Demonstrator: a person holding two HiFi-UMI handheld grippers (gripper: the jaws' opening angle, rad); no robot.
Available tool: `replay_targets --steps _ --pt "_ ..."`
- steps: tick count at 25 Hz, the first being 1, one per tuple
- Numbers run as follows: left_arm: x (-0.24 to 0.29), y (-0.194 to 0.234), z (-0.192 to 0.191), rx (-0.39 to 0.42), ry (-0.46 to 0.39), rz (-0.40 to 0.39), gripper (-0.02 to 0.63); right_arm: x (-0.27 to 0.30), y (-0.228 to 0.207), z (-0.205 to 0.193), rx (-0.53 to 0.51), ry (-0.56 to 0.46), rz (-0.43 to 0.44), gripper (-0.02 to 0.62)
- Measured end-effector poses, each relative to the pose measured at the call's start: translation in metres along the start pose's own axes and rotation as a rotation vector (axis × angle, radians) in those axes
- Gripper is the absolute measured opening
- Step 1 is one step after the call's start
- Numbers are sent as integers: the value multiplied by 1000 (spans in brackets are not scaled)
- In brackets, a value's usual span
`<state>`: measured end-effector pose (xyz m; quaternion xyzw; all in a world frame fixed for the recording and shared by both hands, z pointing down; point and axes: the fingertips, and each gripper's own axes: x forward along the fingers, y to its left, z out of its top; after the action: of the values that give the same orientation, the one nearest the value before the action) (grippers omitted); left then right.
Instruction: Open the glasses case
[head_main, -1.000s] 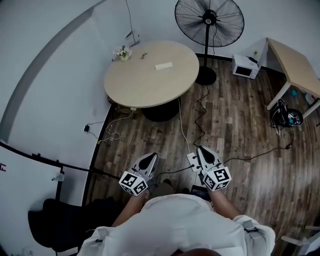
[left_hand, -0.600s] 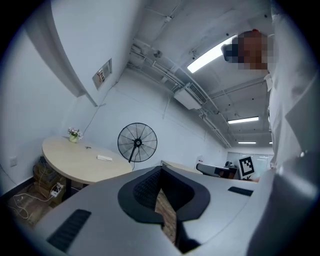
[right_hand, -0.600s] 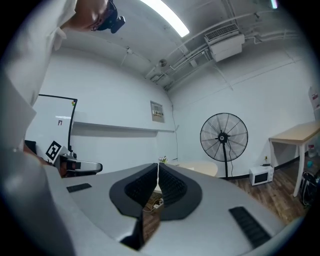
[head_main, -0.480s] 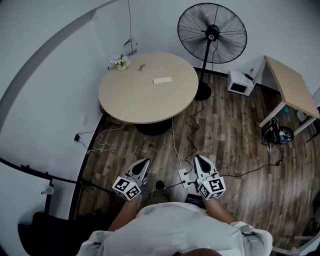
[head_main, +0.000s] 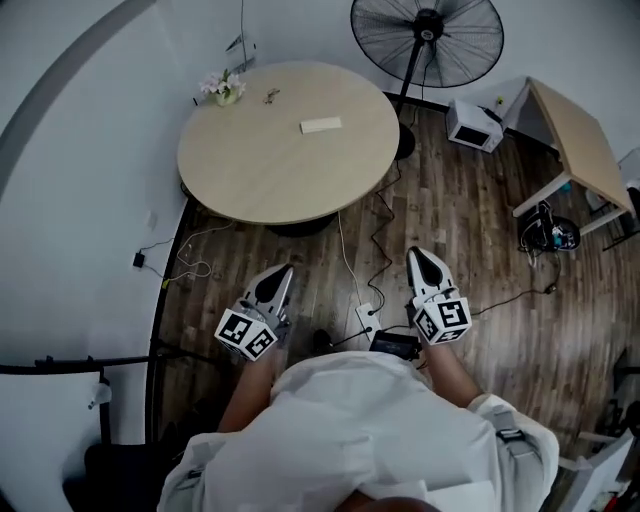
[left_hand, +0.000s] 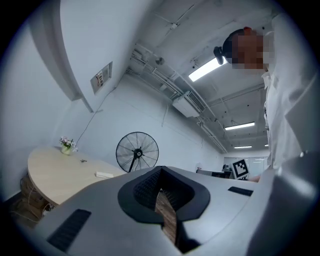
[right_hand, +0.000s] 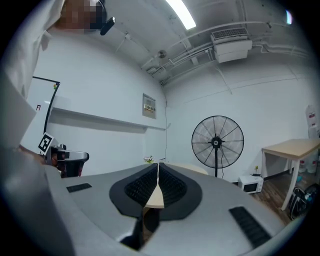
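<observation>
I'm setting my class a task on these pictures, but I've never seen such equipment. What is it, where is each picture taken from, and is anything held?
No robot: a standing person holds a left hand-held gripper and a right hand-held gripper. The downward picture comes from a head camera; the other two from cameras riding on each one. Both show jaws together, holding nothing. Ahead, the round table carries a pale flat box, perhaps the glasses case, and small flowers.
</observation>
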<state>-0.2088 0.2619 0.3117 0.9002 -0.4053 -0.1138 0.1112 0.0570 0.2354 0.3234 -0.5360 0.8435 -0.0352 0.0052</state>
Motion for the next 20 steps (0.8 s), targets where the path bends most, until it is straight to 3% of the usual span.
replay_targets --steps 4,10,20 --pt "9 30 -6 -64 1 7 14 12 -2 5 8 -11 -33 28" --pt "35 41 -16 -89 24 -22 12 26 -13 1 9 11 -43 28" --pt "99 69 3 -17 61 -34 14 86 -55 3 32 -20 -30 27"
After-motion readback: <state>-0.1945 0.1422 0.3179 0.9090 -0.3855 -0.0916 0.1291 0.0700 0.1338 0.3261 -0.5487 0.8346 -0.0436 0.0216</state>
